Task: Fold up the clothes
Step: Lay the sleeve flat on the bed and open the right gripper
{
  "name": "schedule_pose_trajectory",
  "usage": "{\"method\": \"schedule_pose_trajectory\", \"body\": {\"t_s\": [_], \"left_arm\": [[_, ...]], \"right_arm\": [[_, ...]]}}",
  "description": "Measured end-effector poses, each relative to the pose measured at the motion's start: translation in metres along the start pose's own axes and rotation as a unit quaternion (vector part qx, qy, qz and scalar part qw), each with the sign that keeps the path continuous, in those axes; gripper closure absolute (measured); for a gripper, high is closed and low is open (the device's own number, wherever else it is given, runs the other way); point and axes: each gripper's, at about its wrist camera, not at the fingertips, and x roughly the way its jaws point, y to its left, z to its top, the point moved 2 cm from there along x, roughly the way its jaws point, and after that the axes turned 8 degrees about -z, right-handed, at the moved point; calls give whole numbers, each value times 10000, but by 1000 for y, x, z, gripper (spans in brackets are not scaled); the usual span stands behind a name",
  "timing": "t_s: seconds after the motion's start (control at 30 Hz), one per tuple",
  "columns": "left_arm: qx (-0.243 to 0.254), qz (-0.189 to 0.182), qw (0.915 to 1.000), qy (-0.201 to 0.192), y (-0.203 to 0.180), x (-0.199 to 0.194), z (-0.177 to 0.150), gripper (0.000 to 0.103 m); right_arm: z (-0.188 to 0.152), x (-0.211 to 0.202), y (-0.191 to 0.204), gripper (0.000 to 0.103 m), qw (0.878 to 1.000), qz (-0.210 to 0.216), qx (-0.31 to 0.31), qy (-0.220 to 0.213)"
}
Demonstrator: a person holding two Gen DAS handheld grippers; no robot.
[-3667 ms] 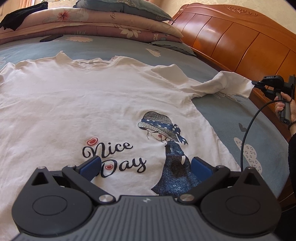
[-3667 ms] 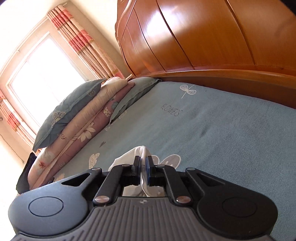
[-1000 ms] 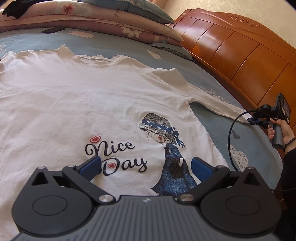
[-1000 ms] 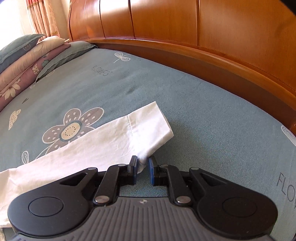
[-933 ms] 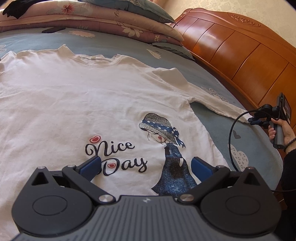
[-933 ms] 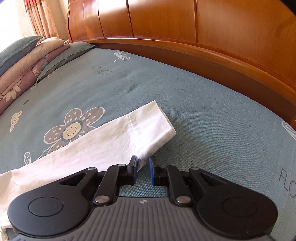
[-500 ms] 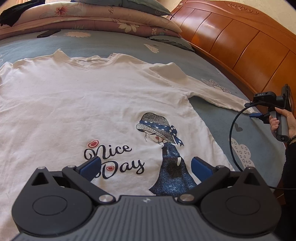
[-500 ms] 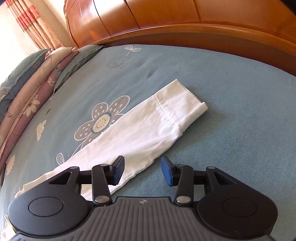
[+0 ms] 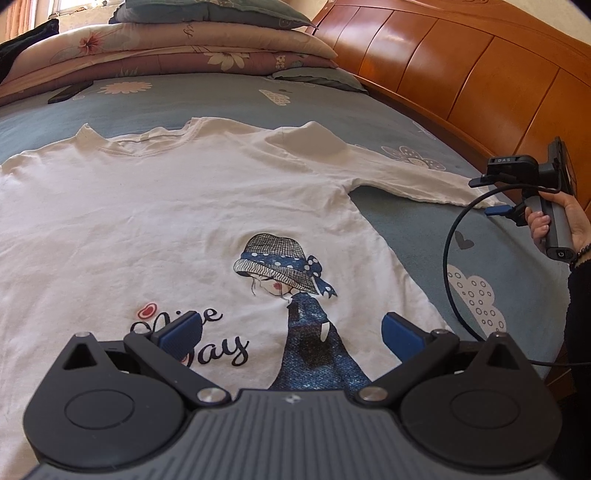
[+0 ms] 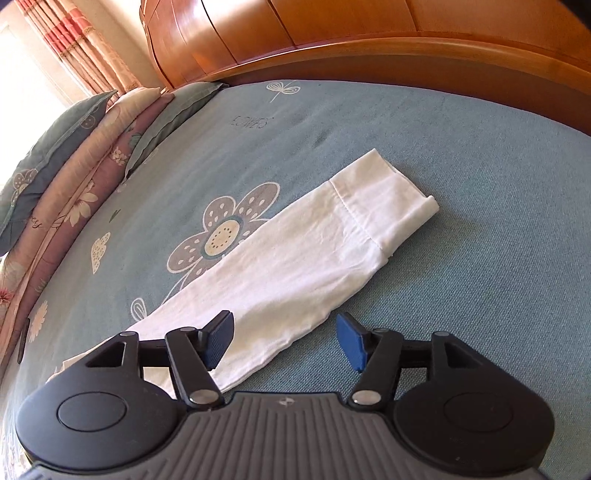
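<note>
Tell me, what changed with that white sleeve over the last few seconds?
The right gripper pulled the sleeve out straight, laid it flat on the bed, and its fingers have just been opening, releasing it. The left gripper stayed open over the shirt.

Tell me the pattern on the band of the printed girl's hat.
Blue with white polka dots, on the hat band of the shirt print; clearest in the left wrist view.

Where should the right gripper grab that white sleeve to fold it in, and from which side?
Probably the cuff end of the sleeve, from the headboard side. It lies flat and straight on the bedsheet, its hemmed end a thicker edge. The right gripper, jaws just opened, holds nothing.
</note>
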Motion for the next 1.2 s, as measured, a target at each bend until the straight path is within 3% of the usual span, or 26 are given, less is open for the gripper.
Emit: {"method": "schedule_pose_trajectory", "body": {"t_s": [0.17, 0.33, 0.5, 0.7, 0.9, 1.0, 1.03, 1.07, 1.13, 1.2], "left_arm": [[35, 5, 9998, 188, 0, 13, -9, 0], [87, -25, 9999, 88, 1, 13, -14, 1], [212, 94, 9996, 168, -3, 16, -14, 1], [155, 58, 9997, 155, -1, 15, -14, 1], [598, 243, 9978, 167, -10, 18, -20, 1], [634, 259, 9975, 157, -11, 19, -21, 1], [618, 248, 9977, 154, -10, 18, -20, 1], [595, 233, 9978, 150, -10, 18, -20, 1], [546, 199, 9982, 142, -8, 18, -19, 1], [513, 173, 9985, 123, -7, 17, -19, 1]], "right_arm": [[0, 2, -2, 35, 9998, 103, 72, 129], [2, 2, -10, 32, 9979, 456, 316, 325], [6, 5, -29, 32, 9966, 441, 618, 329], [13, 12, -62, 33, 9838, 917, 1526, 189], [22, 28, -86, 35, 9692, 1334, 2065, -180], [27, 30, -92, 40, 9684, 1210, 2134, -446], [27, 31, -93, 49, 9703, 1096, 2095, -511], [27, 33, -92, 67, 9731, 952, 2024, -547], [26, 36, -92, 90, 9784, 664, 1865, -590], [25, 36, -95, 91, 9759, 684, 1979, -612]]}}
